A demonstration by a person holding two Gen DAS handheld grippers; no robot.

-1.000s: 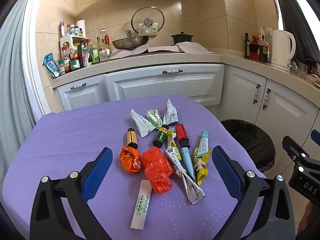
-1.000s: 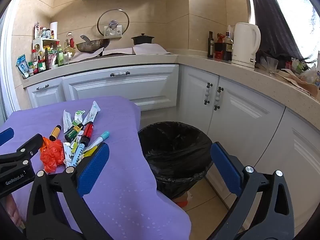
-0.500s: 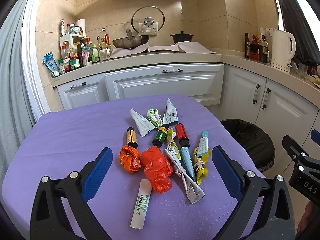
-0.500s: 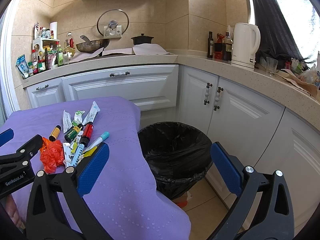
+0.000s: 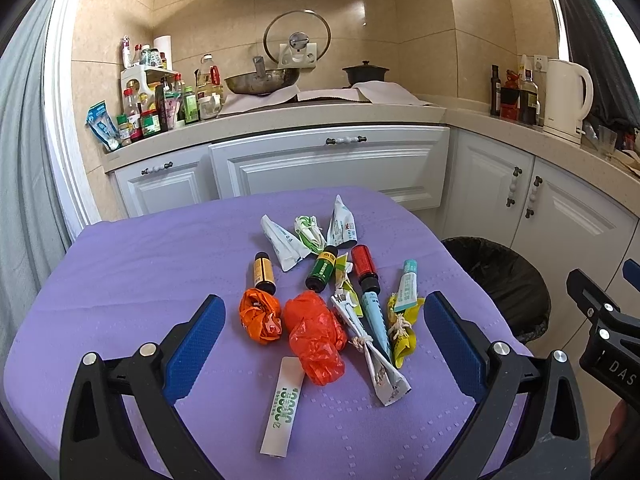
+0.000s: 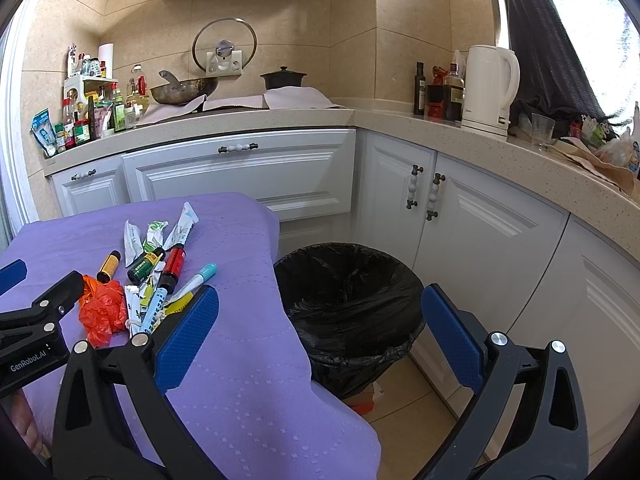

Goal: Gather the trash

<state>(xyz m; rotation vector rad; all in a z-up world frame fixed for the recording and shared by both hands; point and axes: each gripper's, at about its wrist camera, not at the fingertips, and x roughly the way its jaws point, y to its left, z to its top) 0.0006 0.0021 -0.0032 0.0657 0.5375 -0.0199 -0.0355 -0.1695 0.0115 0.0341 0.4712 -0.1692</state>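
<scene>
A pile of trash lies on the purple-clothed table: a crumpled red plastic bag, an orange wad, small bottles with yellow, green and red labels, tubes, wrappers and a white sachet. My left gripper is open and empty, hovering over the pile's near side. My right gripper is open and empty, held over the table's right edge beside the black-lined bin. The trash pile also shows in the right wrist view.
White kitchen cabinets stand behind the table and bin. The counter holds condiment bottles, a wok, a black pot and a white kettle. The bin stands on the floor right of the table.
</scene>
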